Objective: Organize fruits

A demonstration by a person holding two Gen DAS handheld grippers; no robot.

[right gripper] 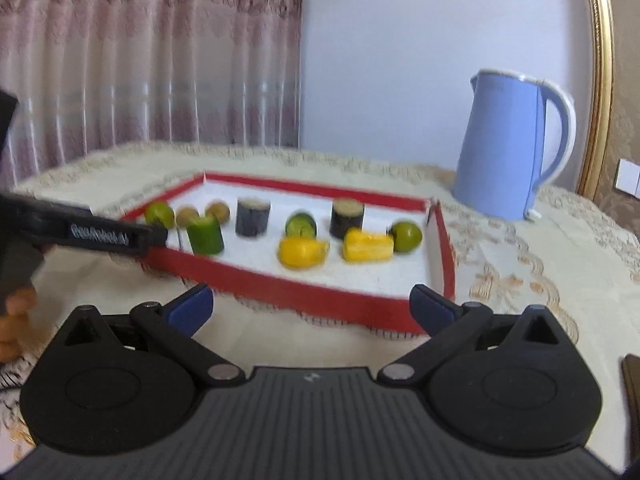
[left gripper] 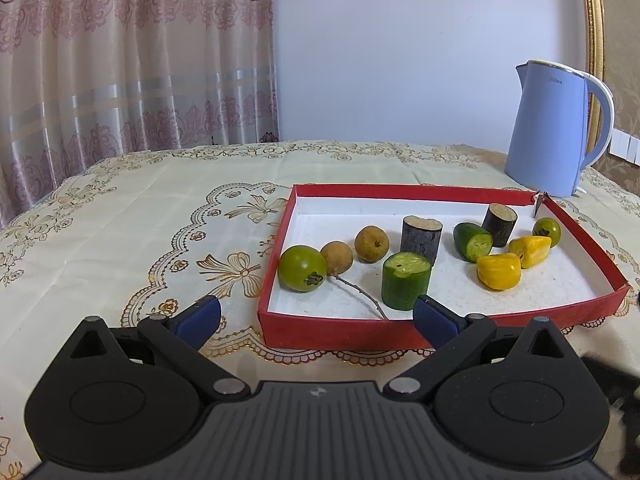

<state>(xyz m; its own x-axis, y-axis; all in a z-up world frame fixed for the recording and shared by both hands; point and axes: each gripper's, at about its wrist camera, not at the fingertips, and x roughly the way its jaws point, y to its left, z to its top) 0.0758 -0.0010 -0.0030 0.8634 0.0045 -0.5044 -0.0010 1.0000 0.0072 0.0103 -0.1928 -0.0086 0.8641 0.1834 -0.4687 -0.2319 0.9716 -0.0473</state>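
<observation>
Ten fruit pieces were spread inside the tray (left gripper: 320,334), a green fruit (left gripper: 302,268) at its left edge. Both the left gripper (left gripper: 316,316) and right gripper (right gripper: 312,304) were held spread and empty before its near edge. Like pieces would best be grouped, each approached from above.

Blue kettle (left gripper: 554,128) stood on embroidered tablecloth (left gripper: 132,216) covering worktop, white wall (left gripper: 400,48) behind; patterned curtain (left gripper: 120,52) at left, gold frame (left gripper: 592,12) at right.
</observation>
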